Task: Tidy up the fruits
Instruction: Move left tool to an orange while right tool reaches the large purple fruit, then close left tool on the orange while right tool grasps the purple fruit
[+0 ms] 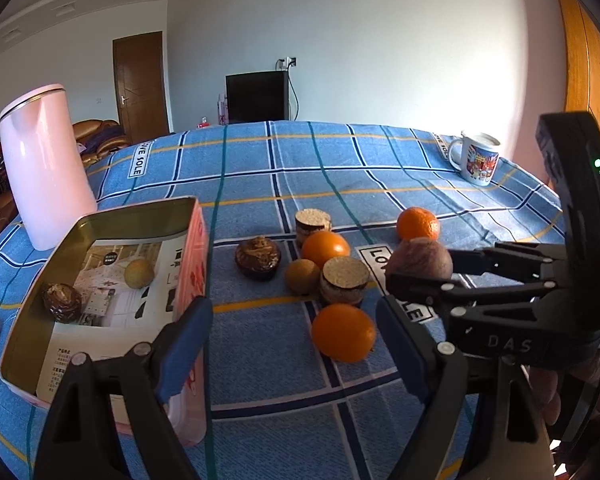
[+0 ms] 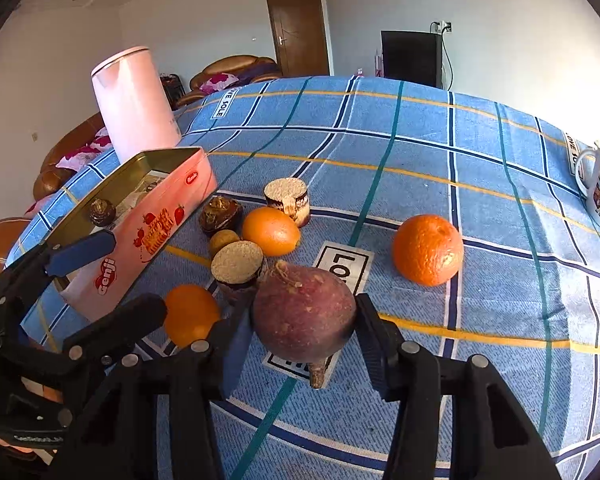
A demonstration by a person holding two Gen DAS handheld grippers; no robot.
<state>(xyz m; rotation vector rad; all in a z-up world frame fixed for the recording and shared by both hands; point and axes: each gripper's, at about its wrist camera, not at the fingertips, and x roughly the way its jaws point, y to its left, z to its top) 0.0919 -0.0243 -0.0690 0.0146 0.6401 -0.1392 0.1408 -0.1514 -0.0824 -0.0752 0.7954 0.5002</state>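
My right gripper (image 2: 305,342) is shut on a round purple-red fruit (image 2: 304,314), with a pad on each side; whether it rests on the cloth I cannot tell. In the left wrist view the right gripper (image 1: 420,270) and the purple-red fruit (image 1: 418,254) sit at the right. My left gripper (image 1: 292,356) is open with nothing between its fingers, and an orange (image 1: 343,332) lies just ahead. Two more oranges (image 1: 325,248) (image 1: 418,223), a dark brown fruit (image 1: 257,257) and a small tan fruit (image 1: 302,276) lie on the cloth. The open tin (image 1: 188,216) at the left holds a brown fruit (image 1: 62,302) and a tan one (image 1: 139,274).
Two short cork-topped cylinders (image 1: 313,224) (image 1: 345,284) stand among the fruits. A pink jug (image 1: 44,168) stands behind the tin, and a printed mug (image 1: 476,160) at the far right edge. The blue checked cloth (image 1: 340,168) covers the table. A hand (image 1: 580,380) holds the right gripper.
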